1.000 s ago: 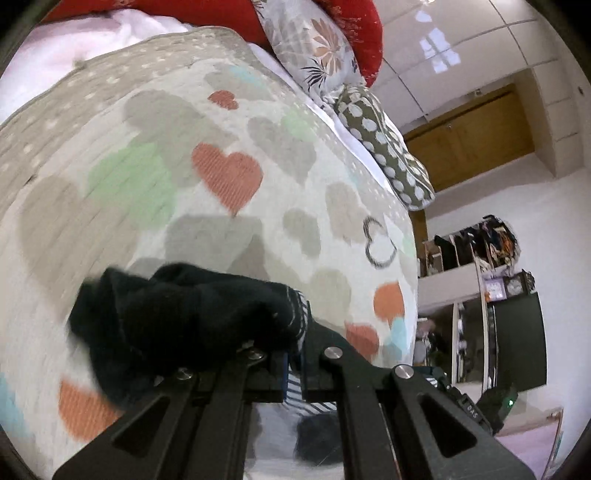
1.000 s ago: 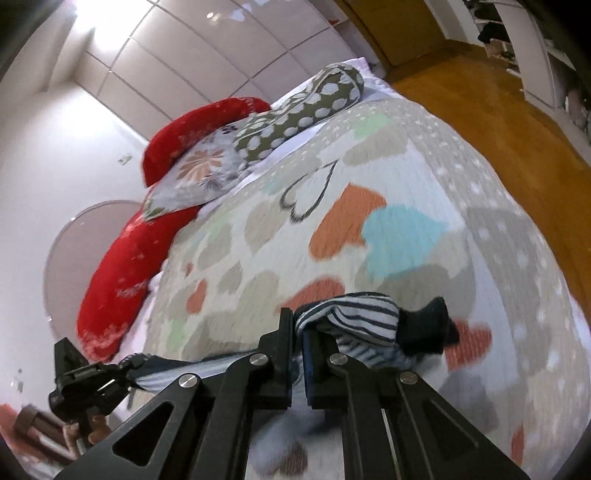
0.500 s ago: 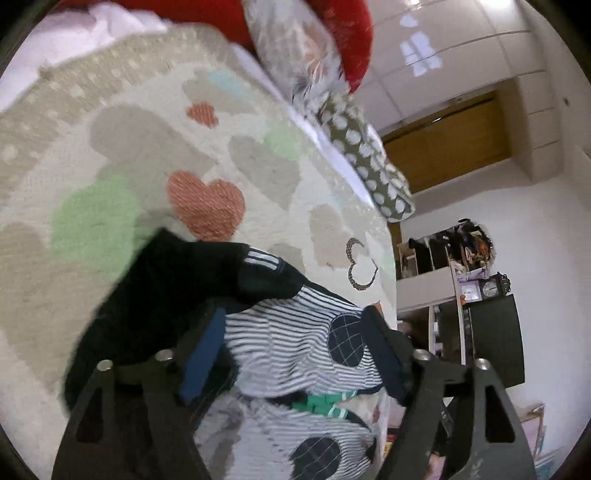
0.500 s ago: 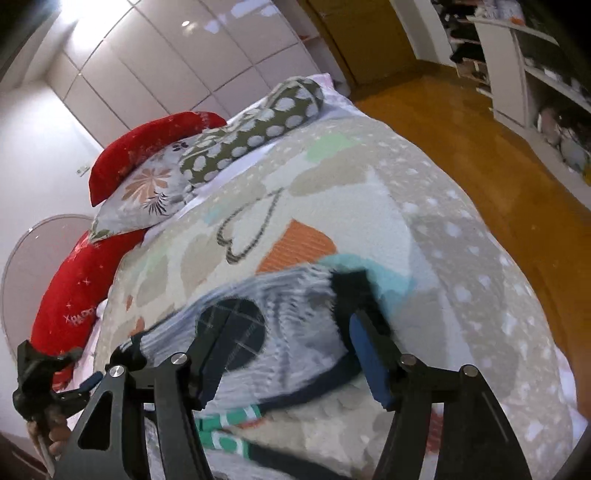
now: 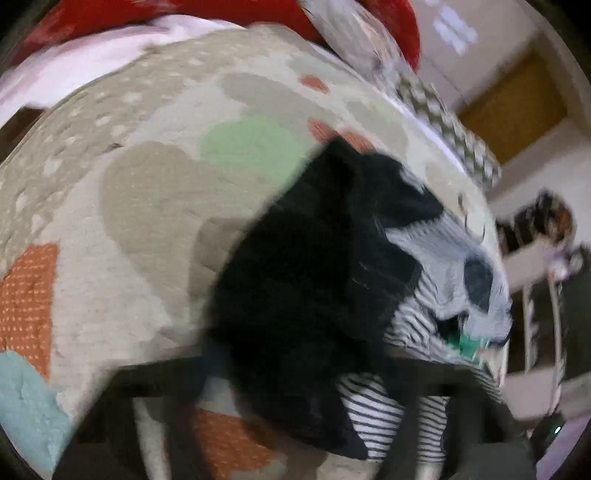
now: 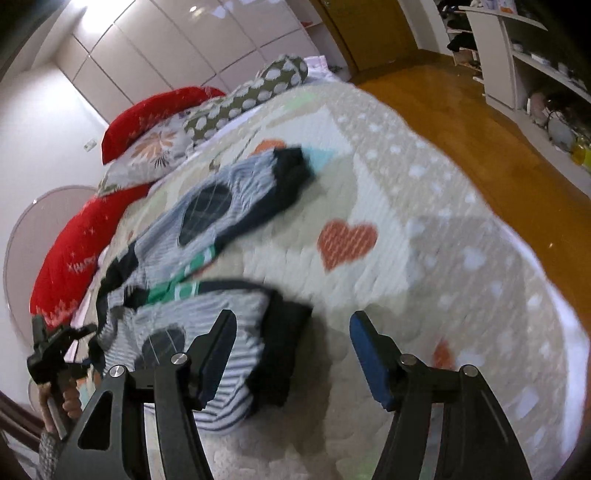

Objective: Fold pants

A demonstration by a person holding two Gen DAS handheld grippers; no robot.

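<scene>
Left wrist view is very blurry. The pants lie on the bed, right in front of the camera. Their black part fills the middle of the picture. Their gray striped part, with a dark round patch and a bit of green, runs off to the right. The left gripper is only a dark smear low in the picture, so I cannot tell if its fingers are spread or pressed together. It may be wide, but the blur hides it. The bed cover has hearts in orange, green, blue and tan. Red pillows sit at the far end, and a spotted pillow lies at the far right.

Right wrist view is clearer. The right gripper has its two fingers spread wide, with nothing between them. The left finger is over the near edge of the pants. The right finger is over bare bed cover. The pants stretch from near left up to the far middle, with both legs side by side and the black cuffs on the right. Green stripes show between the legs. The left gripper shows at the far left edge, held in a hand. Red pillows and the spotted pillow lie at the far end. Wood floor and shelves are on the right.
</scene>
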